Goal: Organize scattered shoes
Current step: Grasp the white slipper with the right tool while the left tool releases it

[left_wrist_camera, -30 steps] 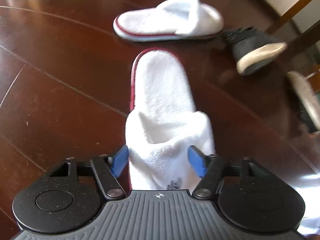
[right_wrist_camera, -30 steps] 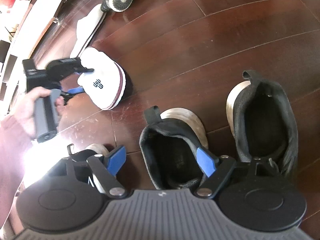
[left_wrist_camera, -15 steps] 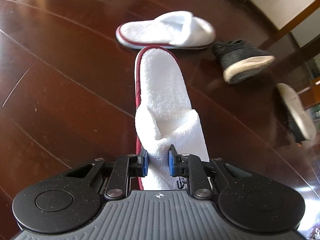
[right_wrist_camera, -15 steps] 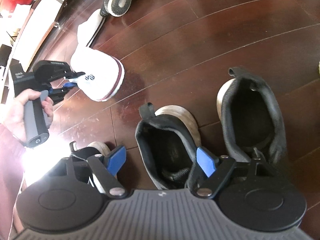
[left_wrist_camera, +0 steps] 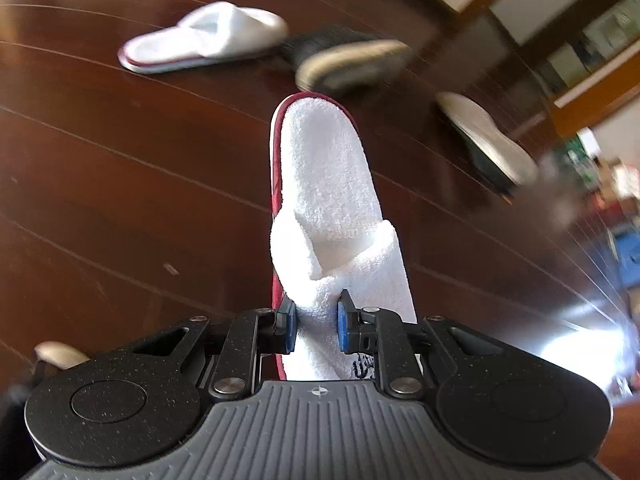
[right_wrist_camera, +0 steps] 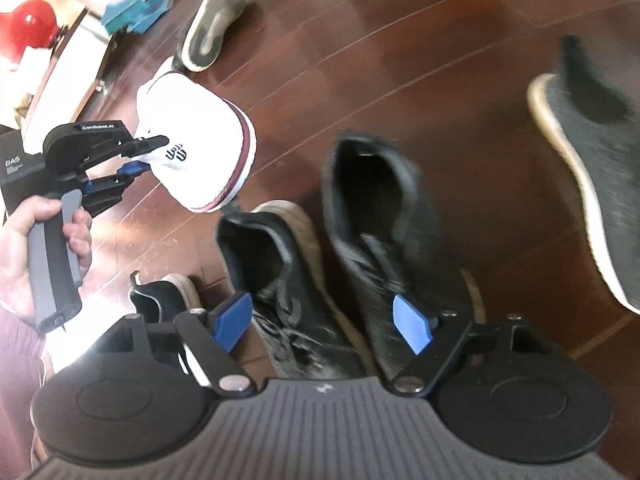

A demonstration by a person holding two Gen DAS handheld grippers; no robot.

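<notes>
I see a dark wood floor, a red ball and a teal box by the wall.

Held slipper: white terry, dark red edging, dark logo print at the toe. Second slipper, beyond the held one, same white with red trim; floor dark reddish-brown planks. Sneakers right of held slipper: black, pale tan soles; gripper pads blue.
</notes>
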